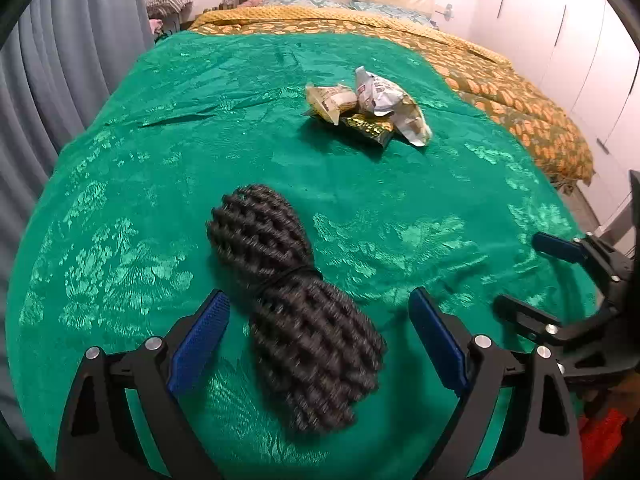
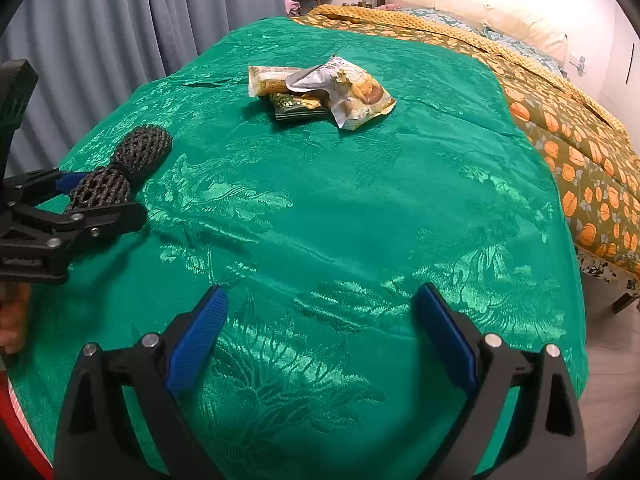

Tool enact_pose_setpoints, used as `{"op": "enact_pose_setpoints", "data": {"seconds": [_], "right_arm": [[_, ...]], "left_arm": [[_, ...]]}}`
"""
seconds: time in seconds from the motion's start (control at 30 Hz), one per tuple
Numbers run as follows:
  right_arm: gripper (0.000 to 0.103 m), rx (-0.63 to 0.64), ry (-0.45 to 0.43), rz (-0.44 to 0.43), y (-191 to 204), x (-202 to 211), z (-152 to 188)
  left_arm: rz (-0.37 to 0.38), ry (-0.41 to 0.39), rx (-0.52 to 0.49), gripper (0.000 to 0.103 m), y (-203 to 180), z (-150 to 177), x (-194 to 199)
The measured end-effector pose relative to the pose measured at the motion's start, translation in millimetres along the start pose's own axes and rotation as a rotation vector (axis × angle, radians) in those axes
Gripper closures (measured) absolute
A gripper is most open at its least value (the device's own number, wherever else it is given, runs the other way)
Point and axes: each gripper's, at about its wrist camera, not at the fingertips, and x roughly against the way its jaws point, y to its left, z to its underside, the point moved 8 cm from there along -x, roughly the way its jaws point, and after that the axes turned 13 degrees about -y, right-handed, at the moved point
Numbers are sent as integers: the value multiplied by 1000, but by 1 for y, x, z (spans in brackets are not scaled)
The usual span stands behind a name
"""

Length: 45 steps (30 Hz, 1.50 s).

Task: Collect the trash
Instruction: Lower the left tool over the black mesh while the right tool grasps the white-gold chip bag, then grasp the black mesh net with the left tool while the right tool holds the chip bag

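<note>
Snack wrappers [image 1: 366, 106] are lying far on the green cloth [image 1: 160, 160]; the left gripper [image 1: 320, 320] is standing spread around a black mesh bundle [image 1: 296, 312], the right gripper [image 2: 320, 316] spread over bare cloth.

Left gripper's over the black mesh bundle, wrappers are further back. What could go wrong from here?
1. The left gripper is open astride the black mesh bundle, pads apart from it. Closing here may grab only an outer fold, since the bundle lies askew between the fingers.
2. The wrappers overlap in a loose pile; pinching one could drag or scatter the others.
3. The green cloth is wrinkled and may get pinched along with the trash.
</note>
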Motion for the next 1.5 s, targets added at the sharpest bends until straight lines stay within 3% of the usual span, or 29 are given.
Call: {"op": "enact_pose_setpoints", "data": {"seconds": [0.13, 0.23, 0.6, 0.7, 0.87, 0.93, 0.97, 1.1, 1.3, 1.4, 1.5], "right_arm": [[11, -55, -18, -52, -8, 4, -5], [11, -105, -28, -17, -27, 1, -21], [11, -335, -19, -54, -33, -77, -127], [11, -372, -24, -20, -34, -99, -142], [11, -409, 35, 20, -38, -128, -136], [18, -461, 30, 10, -46, -131, -132], [39, -471, 25, 9, -50, -130, -130], [55, -379, 4, 19, -58, -113, -130], [55, -182, -6, 5, -58, -68, -113], [55, -9, 27, -17, -40, -40, -88], [55, 59, 63, -73, -20, -17, -56]], "left_arm": [[-36, 17, -40, 11, 6, 5, -6], [-48, 21, -35, 7, 9, 7, -5], [-53, 21, -26, 5, 12, 7, -9], [-56, 20, -25, 4, 11, 6, -10], [-54, 20, -23, 4, 11, 5, -11], [-55, 20, -22, 4, 11, 6, -11], [-55, 20, -23, 4, 11, 6, -11], [-56, 20, -22, 4, 11, 6, -11], [-56, 20, -22, 4, 11, 6, -11], [-57, 21, -22, 4, 11, 6, -10], [-56, 22, -23, 4, 11, 5, -11]]}}
